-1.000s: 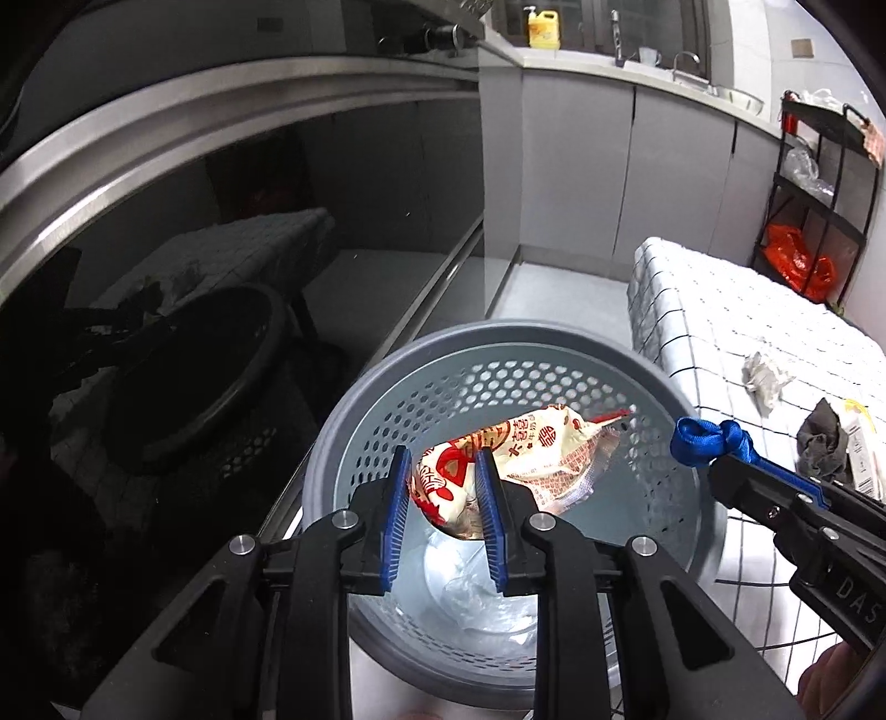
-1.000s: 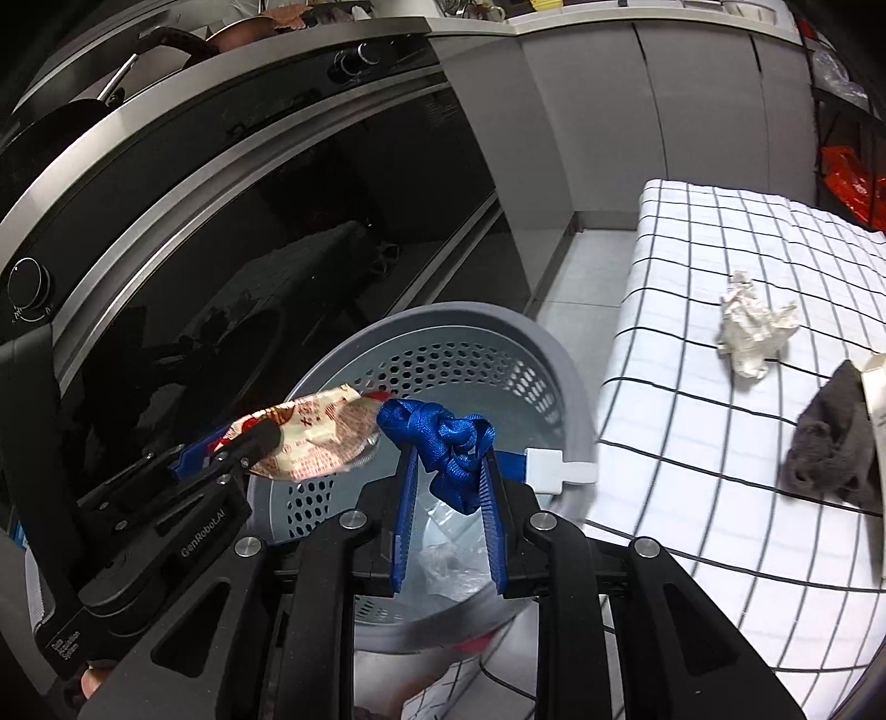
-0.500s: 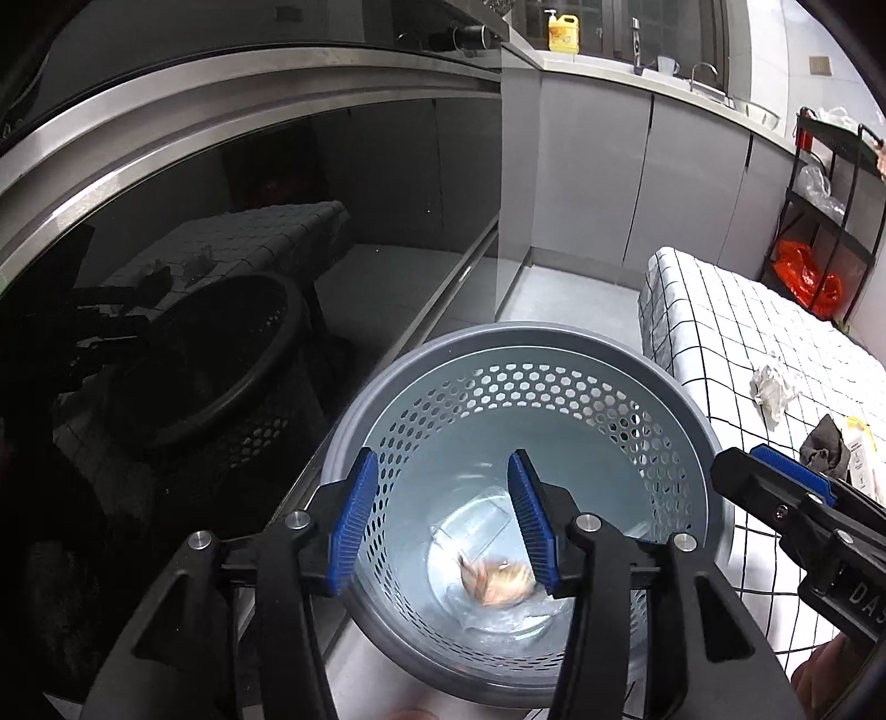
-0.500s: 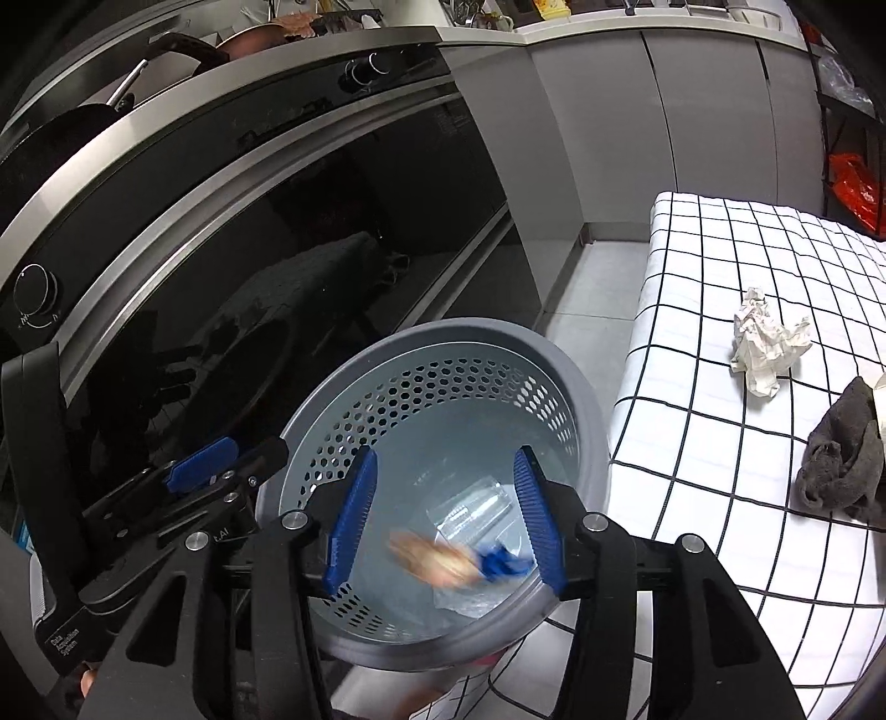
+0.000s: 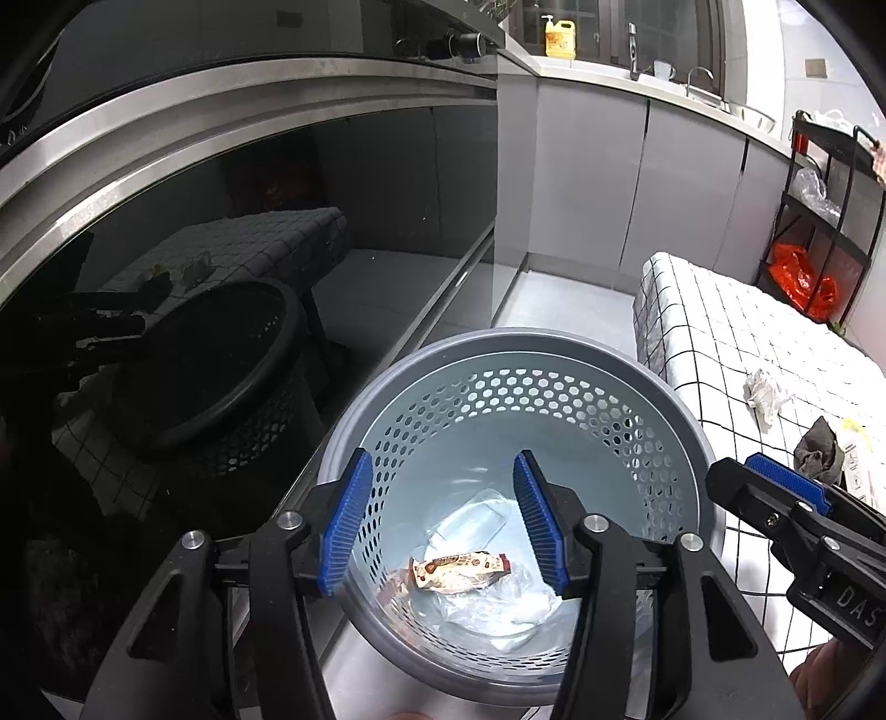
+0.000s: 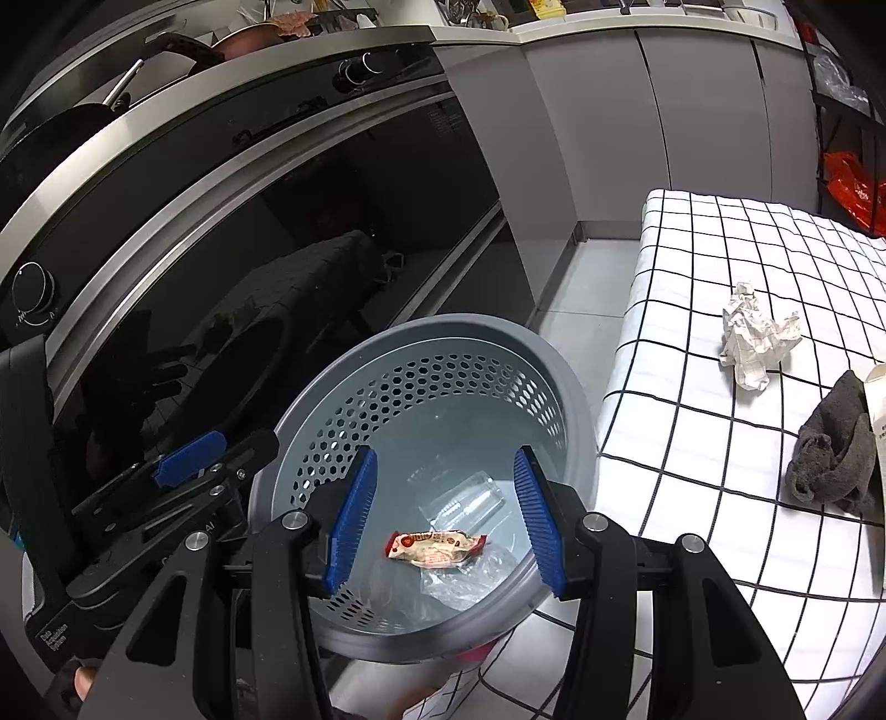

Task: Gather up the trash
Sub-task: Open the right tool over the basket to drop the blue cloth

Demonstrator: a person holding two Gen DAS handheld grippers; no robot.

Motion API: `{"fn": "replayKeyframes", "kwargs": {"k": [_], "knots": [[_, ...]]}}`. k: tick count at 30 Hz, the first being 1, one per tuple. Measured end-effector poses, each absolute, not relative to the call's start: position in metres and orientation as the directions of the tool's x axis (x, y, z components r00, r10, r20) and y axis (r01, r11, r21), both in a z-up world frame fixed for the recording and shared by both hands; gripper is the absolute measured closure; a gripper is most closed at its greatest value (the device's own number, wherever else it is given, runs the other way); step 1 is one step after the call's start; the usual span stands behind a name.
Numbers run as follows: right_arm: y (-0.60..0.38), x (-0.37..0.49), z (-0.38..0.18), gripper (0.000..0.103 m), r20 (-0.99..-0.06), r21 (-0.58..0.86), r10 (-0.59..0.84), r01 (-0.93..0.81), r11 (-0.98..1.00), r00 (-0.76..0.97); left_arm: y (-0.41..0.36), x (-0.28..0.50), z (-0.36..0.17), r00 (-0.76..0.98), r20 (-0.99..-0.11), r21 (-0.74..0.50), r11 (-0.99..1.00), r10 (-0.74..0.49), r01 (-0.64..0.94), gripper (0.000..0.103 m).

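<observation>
A grey perforated bin (image 5: 498, 338) (image 6: 443, 324) stands on the floor under both grippers. At its bottom lie a red-and-white snack wrapper (image 5: 457, 570) (image 6: 434, 548) and clear plastic pieces (image 5: 470, 520) (image 6: 465, 501). My left gripper (image 5: 441, 455) hangs over the bin with its jaws opening and nothing between them. My right gripper (image 6: 446, 450) is open and empty above the same bin. On the checked table (image 6: 720, 249) rest a crumpled paper (image 6: 753, 338) (image 5: 767, 390), a grey cloth (image 6: 836, 443) (image 5: 819, 451) and a carton edge (image 6: 877, 399).
A dark glass oven door (image 6: 277, 277) rises close on the left of the bin. Grey cabinets run along the back. A black rack with a red bag (image 5: 803, 277) stands past the table. A yellow bottle (image 5: 559, 36) is on the counter.
Both grippers opened. The left let go of the snack wrapper and the right let go of a blue strap; both fell into the bin, where the wrapper now lies.
</observation>
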State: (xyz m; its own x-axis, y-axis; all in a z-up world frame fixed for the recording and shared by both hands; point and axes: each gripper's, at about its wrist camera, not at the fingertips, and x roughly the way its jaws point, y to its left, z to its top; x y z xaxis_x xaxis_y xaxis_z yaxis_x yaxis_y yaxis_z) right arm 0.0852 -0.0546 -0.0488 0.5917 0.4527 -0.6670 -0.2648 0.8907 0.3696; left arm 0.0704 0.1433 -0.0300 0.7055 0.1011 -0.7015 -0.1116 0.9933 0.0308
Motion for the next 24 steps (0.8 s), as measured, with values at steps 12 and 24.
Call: {"fn": "replayKeyframes", "kwargs": {"k": [12, 24], "knots": [[-0.080, 0.071, -0.051, 0.053, -0.687, 0.341, 0.393, -0.207, 0.917, 0.611, 0.125, 0.062, -0.025, 0.726, -0.684, 0.029, 0.997, 0.072, -0.071, 0.037], [-0.142, 0.039, -0.042, 0.048, -0.681, 0.309, 0.295, -0.102, 0.946, 0.670, 0.083, 0.052, -0.024, 0.733, -0.679, -0.020, 1.000, -0.031, 0.023, 0.023]]}}
